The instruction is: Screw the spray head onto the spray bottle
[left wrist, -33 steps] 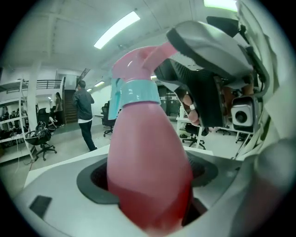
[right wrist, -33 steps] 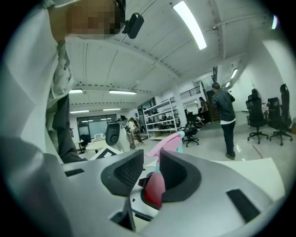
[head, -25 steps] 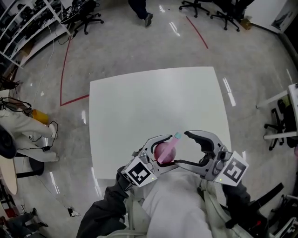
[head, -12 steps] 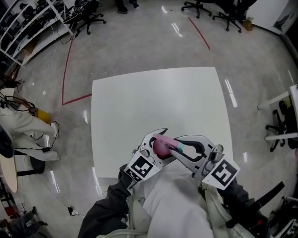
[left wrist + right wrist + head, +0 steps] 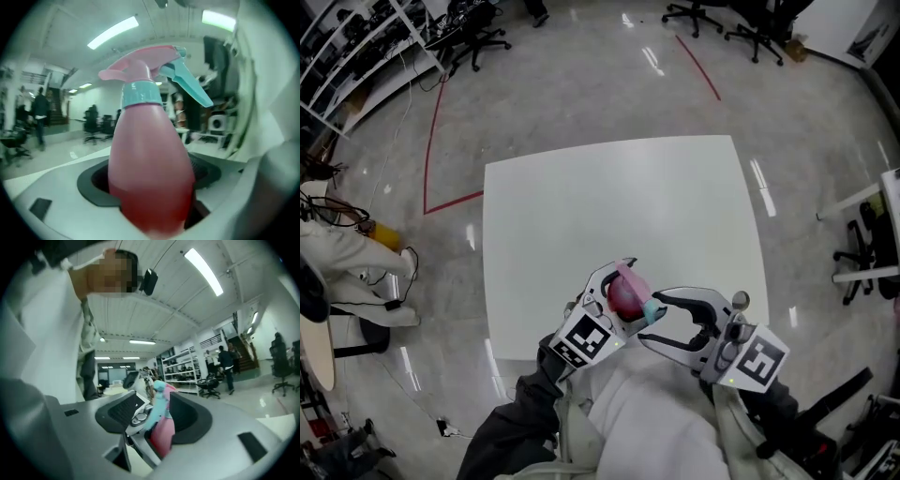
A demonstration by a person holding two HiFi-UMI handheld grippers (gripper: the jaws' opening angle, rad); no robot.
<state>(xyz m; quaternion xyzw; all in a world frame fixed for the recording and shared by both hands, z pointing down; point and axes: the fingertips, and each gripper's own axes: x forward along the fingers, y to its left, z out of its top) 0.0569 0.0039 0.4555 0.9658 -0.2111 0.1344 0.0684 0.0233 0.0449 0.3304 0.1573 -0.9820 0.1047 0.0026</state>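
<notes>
A pink spray bottle [image 5: 622, 298] with a pink spray head [image 5: 145, 70], teal collar [image 5: 138, 93] and teal trigger [image 5: 187, 84] hangs over the near edge of the white table [image 5: 609, 206]. My left gripper [image 5: 628, 292] is shut on the bottle's body [image 5: 150, 154], which stands upright between its pads. My right gripper [image 5: 650, 320] reaches in from the right at the spray head. Its jaws are opening, with the teal trigger [image 5: 158, 409] and the pink bottle [image 5: 165, 437] in the gap and the pads apart from them.
Grey polished floor surrounds the table, with a red line [image 5: 436, 141] at the left. Office chairs [image 5: 478, 37] stand at the back and another chair [image 5: 862, 253] at the right. A seated person in white [image 5: 347, 258] is at the far left.
The right gripper came in from the right, closed around the spray head, then spread its jaws again and dropped slightly. The teal part swung from upper right to lower right. The left gripper kept hold.
</notes>
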